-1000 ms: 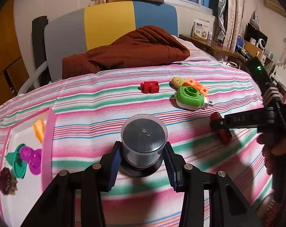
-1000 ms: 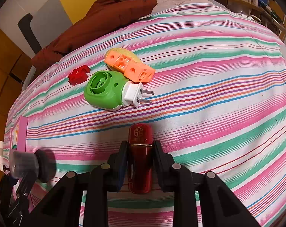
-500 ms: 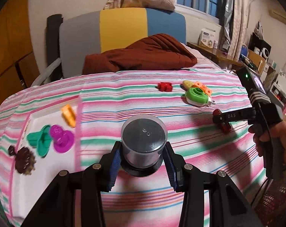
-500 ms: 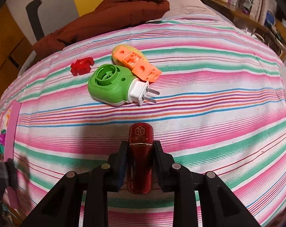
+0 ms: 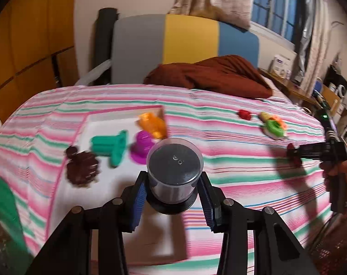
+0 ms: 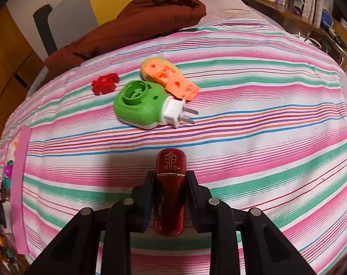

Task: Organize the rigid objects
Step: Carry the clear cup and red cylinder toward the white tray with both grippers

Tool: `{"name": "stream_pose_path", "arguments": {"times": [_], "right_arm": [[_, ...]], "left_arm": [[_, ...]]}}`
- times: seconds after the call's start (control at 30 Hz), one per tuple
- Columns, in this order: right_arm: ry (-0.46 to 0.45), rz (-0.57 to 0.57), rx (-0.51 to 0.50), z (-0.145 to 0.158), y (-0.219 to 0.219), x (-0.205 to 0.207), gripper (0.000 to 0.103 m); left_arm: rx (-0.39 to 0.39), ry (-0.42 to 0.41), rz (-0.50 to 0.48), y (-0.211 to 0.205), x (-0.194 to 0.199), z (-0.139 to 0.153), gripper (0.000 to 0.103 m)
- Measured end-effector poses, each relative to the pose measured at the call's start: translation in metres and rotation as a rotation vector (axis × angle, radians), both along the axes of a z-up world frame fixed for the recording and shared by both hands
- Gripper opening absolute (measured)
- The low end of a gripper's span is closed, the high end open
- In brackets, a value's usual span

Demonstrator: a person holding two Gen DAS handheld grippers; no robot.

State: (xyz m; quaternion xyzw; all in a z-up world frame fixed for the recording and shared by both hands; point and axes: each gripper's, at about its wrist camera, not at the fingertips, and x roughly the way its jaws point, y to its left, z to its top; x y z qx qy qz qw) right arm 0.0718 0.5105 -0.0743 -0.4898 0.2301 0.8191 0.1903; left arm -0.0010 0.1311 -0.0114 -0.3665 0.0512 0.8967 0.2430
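Observation:
My left gripper [image 5: 172, 202] is shut on a clear round disc case [image 5: 174, 175] with a black base, held above a white sheet with a pink border [image 5: 109, 183]. On the sheet lie a green piece [image 5: 110, 145], a purple piece [image 5: 142, 146], an orange piece [image 5: 152, 126] and a brown piece [image 5: 82, 166]. My right gripper [image 6: 170, 202] is shut on a dark red tube [image 6: 170, 190], low over the striped bedspread [image 6: 265, 119]. Ahead of it lie a green plug-in device [image 6: 142, 105], an orange block [image 6: 173, 80] and a small red piece [image 6: 104, 83].
A brown blanket [image 5: 210, 75] lies at the far side of the bed, before a grey, yellow and blue headboard [image 5: 185, 48]. A cluttered desk [image 5: 311, 91] stands to the right. The right gripper and hand also show in the left wrist view [image 5: 315, 151].
My left gripper has swung left with the disc case, from over the bedspread to over the white sheet. The right gripper holds the red tube almost still.

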Motion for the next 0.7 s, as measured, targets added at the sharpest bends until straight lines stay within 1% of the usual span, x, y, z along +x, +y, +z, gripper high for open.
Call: {"name": "stream_pose_path", "arguments": {"times": [0.2,0.37,0.53,0.7], "right_arm": [[0.036,0.040,0.072,0.011,-0.017,-0.005,0.026],[0.081,0.082,0.079,0.018,-0.035,-0.007,0.026],[0.116,0.155,0.129,0.024,-0.056,-0.014,0.026],[0.149,0.200,0.141,0.028,-0.072,-0.013,0.026]], "left_arm": [[-0.009,-0.014,0.096,-0.043,-0.011,-0.009,0.044],[-0.054,-0.054,0.172,-0.071,-0.023,-0.026,0.044],[-0.061,-0.076,0.228,-0.091,-0.032,-0.038,0.044],[-0.066,-0.085,0.253,-0.101,-0.034,-0.044,0.044]]}}
